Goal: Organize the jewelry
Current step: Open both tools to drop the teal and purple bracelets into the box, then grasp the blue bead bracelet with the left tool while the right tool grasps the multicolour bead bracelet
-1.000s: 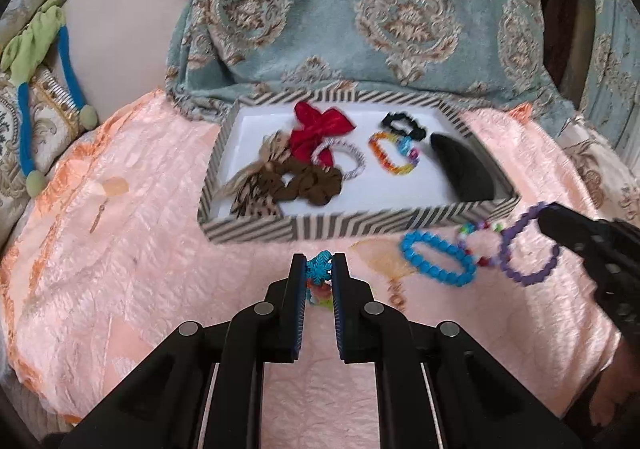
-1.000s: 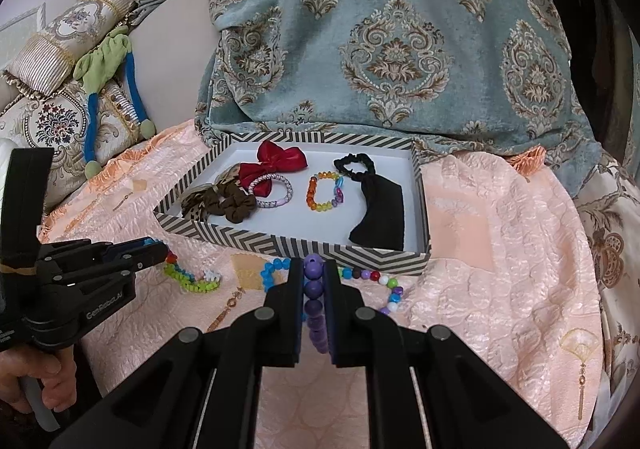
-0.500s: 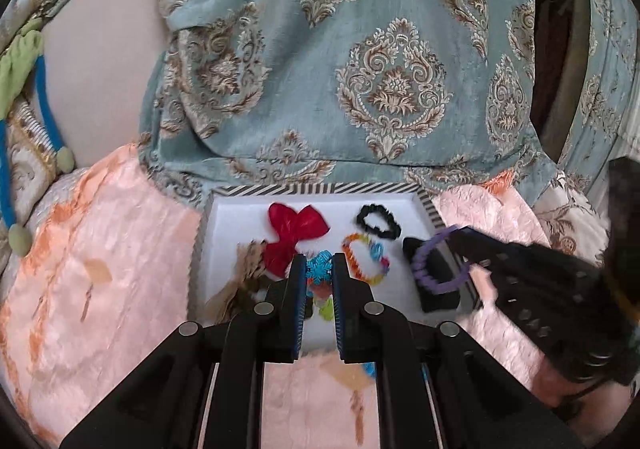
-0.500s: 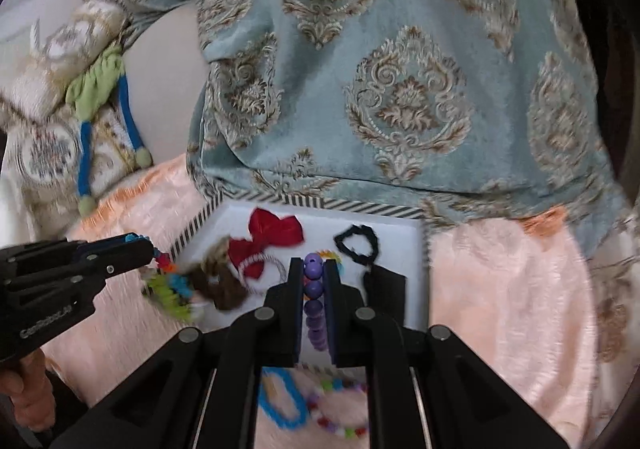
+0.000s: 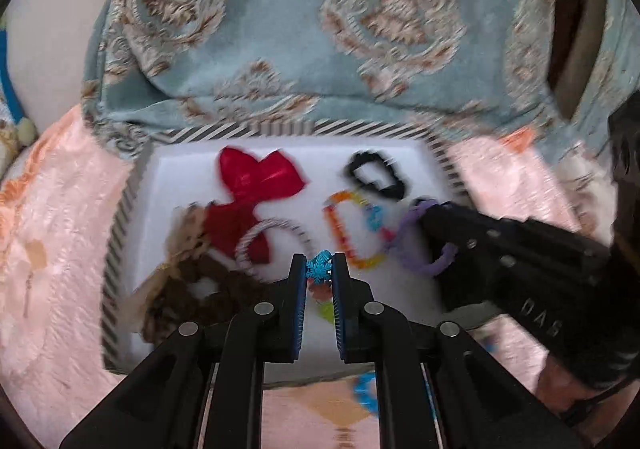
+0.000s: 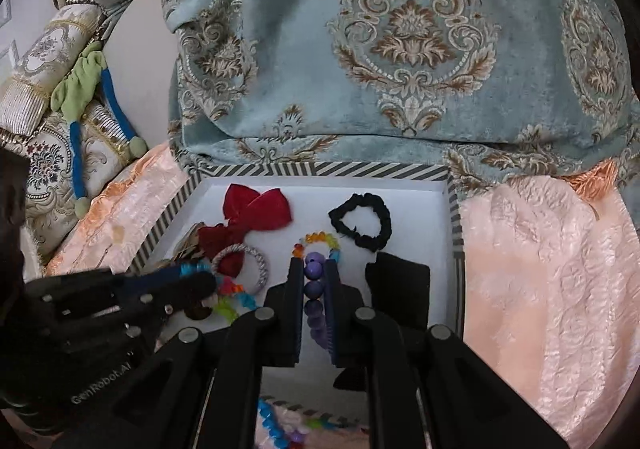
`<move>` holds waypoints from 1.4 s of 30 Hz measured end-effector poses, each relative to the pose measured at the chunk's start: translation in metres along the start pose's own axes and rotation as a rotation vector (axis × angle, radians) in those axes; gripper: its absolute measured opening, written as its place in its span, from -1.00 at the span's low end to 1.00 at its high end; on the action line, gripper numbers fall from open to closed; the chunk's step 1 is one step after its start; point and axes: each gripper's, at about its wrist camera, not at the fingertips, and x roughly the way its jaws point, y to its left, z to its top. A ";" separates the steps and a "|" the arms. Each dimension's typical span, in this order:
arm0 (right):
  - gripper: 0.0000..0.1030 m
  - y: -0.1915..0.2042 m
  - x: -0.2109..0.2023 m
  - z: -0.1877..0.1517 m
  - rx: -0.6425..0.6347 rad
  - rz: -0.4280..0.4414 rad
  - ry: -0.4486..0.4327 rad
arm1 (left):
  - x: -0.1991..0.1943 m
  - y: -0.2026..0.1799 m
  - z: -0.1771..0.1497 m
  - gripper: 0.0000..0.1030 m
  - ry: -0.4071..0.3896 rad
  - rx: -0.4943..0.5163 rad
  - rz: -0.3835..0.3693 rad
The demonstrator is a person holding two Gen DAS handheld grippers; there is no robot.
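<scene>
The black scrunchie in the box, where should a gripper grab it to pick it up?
Pinch one side of the black scrunchie, best its near band, coming straight down from above. It lies flat as an open ring on the floor of the striped box, so one finger can probably slip into the hole and one outside. The rainbow bead bracelet is close beside it.

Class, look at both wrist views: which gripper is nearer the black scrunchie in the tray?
Right. The right gripper sits just beside the black scrunchie; the left gripper is across the tray.
</scene>
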 end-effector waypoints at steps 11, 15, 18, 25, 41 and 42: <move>-0.83 0.015 0.058 -0.020 -0.009 -0.001 0.169 | 0.014 0.024 -0.023 -1.00 0.074 0.014 0.124; -0.77 0.018 0.063 -0.024 -0.007 0.014 0.196 | 0.013 0.028 -0.023 -1.00 0.071 -0.002 0.137; -0.65 0.021 0.057 -0.023 -0.014 0.028 0.181 | 0.013 0.029 -0.022 -1.00 0.072 -0.008 0.142; -0.55 0.018 0.026 -0.012 0.004 0.033 0.082 | 0.009 0.037 -0.021 -0.70 0.065 -0.044 0.147; -0.45 -0.043 -0.076 -0.057 0.121 -0.179 0.003 | -0.033 -0.008 -0.074 -0.70 0.030 0.018 -0.014; -0.45 -0.050 -0.079 -0.064 0.165 -0.187 0.025 | -0.029 -0.012 -0.079 -0.70 0.047 0.027 -0.022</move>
